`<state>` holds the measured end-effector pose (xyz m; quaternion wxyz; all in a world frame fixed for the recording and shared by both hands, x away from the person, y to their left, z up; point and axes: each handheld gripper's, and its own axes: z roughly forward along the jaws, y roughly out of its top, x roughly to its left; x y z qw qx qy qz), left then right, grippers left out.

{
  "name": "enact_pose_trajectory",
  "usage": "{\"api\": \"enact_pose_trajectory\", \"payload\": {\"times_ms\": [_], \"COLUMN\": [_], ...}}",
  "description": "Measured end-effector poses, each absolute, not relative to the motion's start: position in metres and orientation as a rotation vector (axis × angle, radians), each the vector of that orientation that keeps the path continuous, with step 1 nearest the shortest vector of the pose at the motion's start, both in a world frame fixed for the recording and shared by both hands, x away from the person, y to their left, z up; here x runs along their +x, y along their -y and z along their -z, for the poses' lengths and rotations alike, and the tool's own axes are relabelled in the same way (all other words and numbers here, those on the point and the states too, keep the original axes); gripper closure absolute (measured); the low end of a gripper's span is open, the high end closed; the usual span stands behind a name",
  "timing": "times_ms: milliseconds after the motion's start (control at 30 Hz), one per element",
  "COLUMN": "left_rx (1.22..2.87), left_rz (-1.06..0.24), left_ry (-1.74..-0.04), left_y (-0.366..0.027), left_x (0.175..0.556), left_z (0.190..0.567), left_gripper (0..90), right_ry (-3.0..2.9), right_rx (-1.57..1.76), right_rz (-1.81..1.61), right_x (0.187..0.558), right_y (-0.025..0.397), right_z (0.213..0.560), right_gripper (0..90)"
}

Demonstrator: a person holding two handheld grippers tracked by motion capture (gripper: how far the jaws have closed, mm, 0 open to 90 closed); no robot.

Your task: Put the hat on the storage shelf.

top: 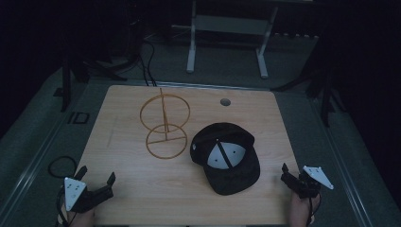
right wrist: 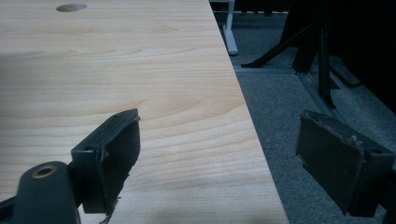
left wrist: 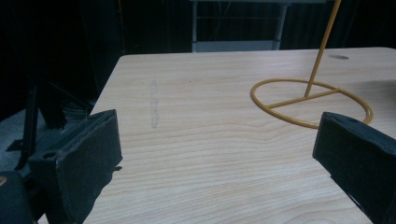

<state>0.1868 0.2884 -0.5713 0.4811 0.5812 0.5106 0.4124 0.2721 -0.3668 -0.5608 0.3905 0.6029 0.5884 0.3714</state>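
Note:
A black cap (top: 226, 156) lies upside down on the wooden table (top: 123, 156), its white lining facing up and its brim toward the front. Left of it stands a yellow wire stand (top: 165, 124) with a ring base (left wrist: 310, 101) and an upright ring on a post. My left gripper (top: 97, 182) rests open at the table's front left corner with nothing between its jaws (left wrist: 219, 154). At the front right edge my right gripper (top: 292, 174) is open too, one jaw over the table and the other over the floor (right wrist: 219, 154).
A round cable hole (top: 225, 101) sits near the table's far edge. A white metal frame (top: 227, 38) stands on the grey carpet behind the table. Dark tripod legs (top: 326, 90) stand at the right, and cables (top: 146, 61) run at the back left.

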Motion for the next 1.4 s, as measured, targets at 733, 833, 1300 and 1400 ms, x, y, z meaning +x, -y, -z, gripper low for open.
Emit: {"api": "enact_pose_trajectory", "payload": {"times_ms": [733, 833, 1300, 1400], "left_rx": [1.416, 1.426, 1.532, 1.540], "left_rz": [-0.967, -0.975, -0.791, -0.777], "left_ry": [-1.187, -1.162, -1.194, -1.191], "left_y": [-0.285, -0.283, -0.270, -0.268], "left_x": [0.185, 0.183, 0.183, 0.183], "left_z": [0.567, 0.565, 0.557, 0.557], "left_gripper": [1.6, 4.0, 2.9, 2.7], "right_ry": [-1.692, -1.733, -1.932, -1.978], "right_rx": [1.300, 1.264, 0.971, 0.917], "right_rz": [-1.080, -1.113, -1.180, -1.150], "right_x": [0.277, 0.281, 0.298, 0.304], "right_y": [0.344, 0.336, 0.286, 0.273], "right_z": [0.498, 0.486, 0.445, 0.444], "right_gripper": [11.5, 11.5, 13.9, 19.7]}}
